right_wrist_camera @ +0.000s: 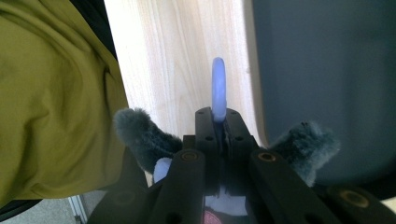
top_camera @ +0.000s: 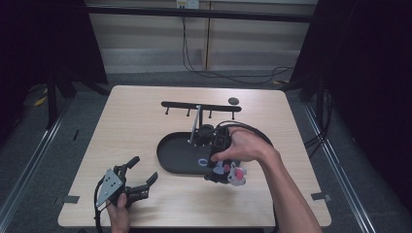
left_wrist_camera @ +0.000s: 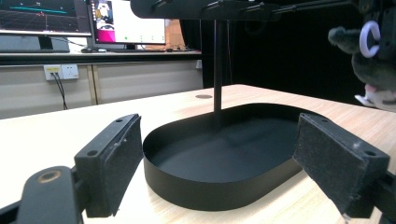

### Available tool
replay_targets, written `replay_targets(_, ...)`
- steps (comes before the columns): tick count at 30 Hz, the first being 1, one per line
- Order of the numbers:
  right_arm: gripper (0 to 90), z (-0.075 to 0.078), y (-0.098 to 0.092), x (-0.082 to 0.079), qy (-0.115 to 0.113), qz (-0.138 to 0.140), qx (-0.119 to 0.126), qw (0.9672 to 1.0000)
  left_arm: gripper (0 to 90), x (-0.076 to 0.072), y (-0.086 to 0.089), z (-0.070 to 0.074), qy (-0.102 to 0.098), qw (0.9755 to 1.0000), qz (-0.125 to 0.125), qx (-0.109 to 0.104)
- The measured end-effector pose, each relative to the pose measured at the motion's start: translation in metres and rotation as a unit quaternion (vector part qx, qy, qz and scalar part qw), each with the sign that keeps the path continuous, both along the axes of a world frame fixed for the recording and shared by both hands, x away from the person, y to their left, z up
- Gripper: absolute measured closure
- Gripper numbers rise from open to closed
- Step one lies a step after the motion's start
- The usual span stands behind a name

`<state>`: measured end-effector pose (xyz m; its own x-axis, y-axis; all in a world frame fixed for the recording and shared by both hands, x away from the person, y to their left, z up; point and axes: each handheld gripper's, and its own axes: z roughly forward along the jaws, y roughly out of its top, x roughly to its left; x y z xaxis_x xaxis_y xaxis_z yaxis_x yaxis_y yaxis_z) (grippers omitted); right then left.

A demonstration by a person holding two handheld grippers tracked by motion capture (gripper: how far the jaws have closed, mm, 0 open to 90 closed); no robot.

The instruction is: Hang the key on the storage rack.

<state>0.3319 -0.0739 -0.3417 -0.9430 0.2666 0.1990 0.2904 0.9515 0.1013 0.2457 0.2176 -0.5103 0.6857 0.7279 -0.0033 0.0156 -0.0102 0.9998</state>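
We are clamping the toy's ring (right_wrist_camera: 218,88) in the right hand-held gripper (top_camera: 219,171), at the tray's (top_camera: 167,158) 4 o'clock, so it can hang on the rack (top_camera: 200,106); the left hand-held gripper (top_camera: 141,177) is waiting released.

A pale wooden tabletop (top_camera: 136,121) carries a black oval tray (top_camera: 170,150) near its middle, with a hook rack (top_camera: 200,106) standing from it. A small dark disc (top_camera: 233,101) lies at the far right.

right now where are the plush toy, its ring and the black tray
plush toy (top_camera: 237,174), high view, pale face
ring (right_wrist_camera: 218,88), right gripper view, upper arc above the tongs
black tray (left_wrist_camera: 196,189), left gripper view, near outer wall
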Motion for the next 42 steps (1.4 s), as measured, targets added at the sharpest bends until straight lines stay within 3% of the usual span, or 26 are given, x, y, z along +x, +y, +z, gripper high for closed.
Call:
replay_targets(10,87.1,0.022,-0.003,0.006,-0.010,0.003,0.003,0.9999,15.5,0.000,0.000,0.000,0.000,1.0000,-0.001,0.000)
replay_targets(19,87.1,0.036,-0.002,0.013,-0.022,0.003,-0.017,0.9996,15.5,0.000,0.000,0.000,0.000,1.0000,0.000,0.000)
replay_targets(28,87.1,0.041,-0.002,0.029,-0.016,0.004,-0.037,0.9992,15.5,0.000,0.000,0.000,0.003,1.0000,-0.001,-0.003)
replay_targets(42,87.1,0.057,-0.002,0.058,-0.030,-0.010,-0.049,0.9983,15.5,0.000,-0.001,0.000,0.002,1.0000,-0.003,-0.005)
